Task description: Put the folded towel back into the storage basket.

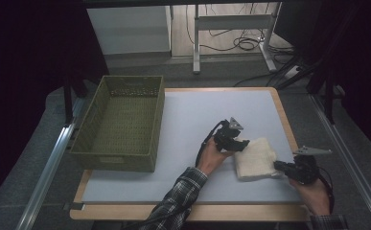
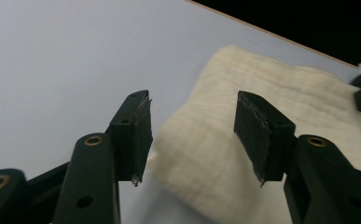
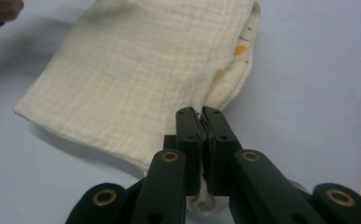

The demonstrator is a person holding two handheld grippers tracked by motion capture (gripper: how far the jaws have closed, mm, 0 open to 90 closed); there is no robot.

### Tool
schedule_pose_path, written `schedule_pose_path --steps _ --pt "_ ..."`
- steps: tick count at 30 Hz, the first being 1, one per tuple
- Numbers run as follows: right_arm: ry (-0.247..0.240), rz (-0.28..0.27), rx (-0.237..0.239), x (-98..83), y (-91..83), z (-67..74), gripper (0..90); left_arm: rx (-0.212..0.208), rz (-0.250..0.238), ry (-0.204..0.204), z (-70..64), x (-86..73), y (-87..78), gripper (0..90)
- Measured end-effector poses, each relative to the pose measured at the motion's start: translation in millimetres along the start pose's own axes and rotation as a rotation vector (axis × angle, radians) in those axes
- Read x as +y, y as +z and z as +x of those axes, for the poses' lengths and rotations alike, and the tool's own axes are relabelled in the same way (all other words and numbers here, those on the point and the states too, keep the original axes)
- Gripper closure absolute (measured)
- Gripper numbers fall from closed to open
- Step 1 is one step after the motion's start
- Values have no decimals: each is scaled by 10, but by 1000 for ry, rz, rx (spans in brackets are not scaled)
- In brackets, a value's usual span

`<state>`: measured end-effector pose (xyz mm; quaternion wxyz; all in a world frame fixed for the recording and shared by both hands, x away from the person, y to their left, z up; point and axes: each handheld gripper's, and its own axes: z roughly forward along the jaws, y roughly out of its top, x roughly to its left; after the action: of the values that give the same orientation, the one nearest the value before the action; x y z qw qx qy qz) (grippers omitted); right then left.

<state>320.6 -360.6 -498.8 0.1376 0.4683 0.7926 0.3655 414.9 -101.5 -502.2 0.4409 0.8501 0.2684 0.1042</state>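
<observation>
You have one folded cream cloth (image 1: pixel 255 159) lying flat on the white desk (image 1: pixel 192 124), toward its right side near your edge, and it is the single piece of fabric on the surface. Well apart from it, at the left of the desk, stands one olive-green perforated basket (image 1: pixel 121 122).

You hold two tools, one in each hand. Your right hand-held gripper (image 3: pixel 201 119) is closed tight: in the right gripper view its two black jaws meet with a bit of the cloth's near edge pinched between them, at the corner where the folded layers show a small orange print. In the high view that same gripper (image 1: pixel 280 166) sits at the cloth's right edge.

Your left hand-held gripper (image 2: pixel 192 135) stands about half open. In the left gripper view its two pads are apart with the cloth's corner lying behind the gap, and neither pad presses on the fabric, so it grips nothing. In the high view it (image 1: pixel 238 143) sits at the cloth's upper left corner.

The cloth lies between your two grippers, its top face smooth and its edges roughly square
</observation>
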Motion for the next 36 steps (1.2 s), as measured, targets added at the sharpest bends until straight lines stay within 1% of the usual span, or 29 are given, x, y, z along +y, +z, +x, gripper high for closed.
schedule_pose_path --steps 2,3,4,6,7,8,11,15,16,17,18,19,20,21,22,23,25,27,29,31,32,33,36 --pt "1 -1 -2 -3 -5 2 863 45 65 46 -26 -13 74 511" --pt "2 -3 -2 -3 -11 4 863 54 90 55 -27 -31 110 547" --pt "3 -7 2 -1 -18 7 863 62 116 72 -14 -50 130 610" --pt "9 -23 22 18 -34 26 864 60 115 75 -1 -86 137 771" --pt "8 -31 30 37 -43 47 865 55 103 76 13 -92 116 845" --pt "-1 -35 38 61 -51 72 865 47 95 67 32 -88 90 878" --pt "-25 -54 63 154 -64 185 865 50 66 49 77 -50 -11 887" --pt "-68 -68 89 285 -50 357 865 78 49 51 137 -6 -167 889" --pt "-78 -69 94 310 -41 393 865 83 51 54 163 -1 -198 887" --pt "-83 -72 98 329 -29 425 865 81 54 43 181 0 -211 884" --pt "-91 -69 95 341 -20 445 865 79 66 43 199 -4 -211 880" --pt "-89 -67 93 340 -6 453 865 82 69 35 202 -16 -194 876" --pt "-84 -61 87 328 8 442 865 82 84 35 209 -30 -174 864" --pt "-76 -55 81 303 25 416 864 71 107 32 218 -46 -144 834" --pt "-62 -43 73 266 42 379 863 78 113 22 211 -68 -103 785" --pt "-50 -32 56 220 63 335 859 88 123 29 212 -87 -81 743" --pt "-32 -4 12 109 106 231 849 79 122 11 219 -120 -45 675" --pt "-17 15 -10 -6 144 138 795 86 125 2 219 -134 -29 607" --pt "14 -10 2 -82 121 81 739 99 112 1 225 -128 -44 548" --pt "10 -27 -28 -90 72 72 666 105 90 -15 247 -103 -88 488" --pt "1 -33 -42 -81 47 69 652 107 87 -15 266 -90 -121 465" --pt "1 -37 -46 -68 31 67 631 111 78 -26 278 -80 -139 447" --pt "-5 -34 -45 -32 48 74 547 127 94 -36 324 -87 -156 409"
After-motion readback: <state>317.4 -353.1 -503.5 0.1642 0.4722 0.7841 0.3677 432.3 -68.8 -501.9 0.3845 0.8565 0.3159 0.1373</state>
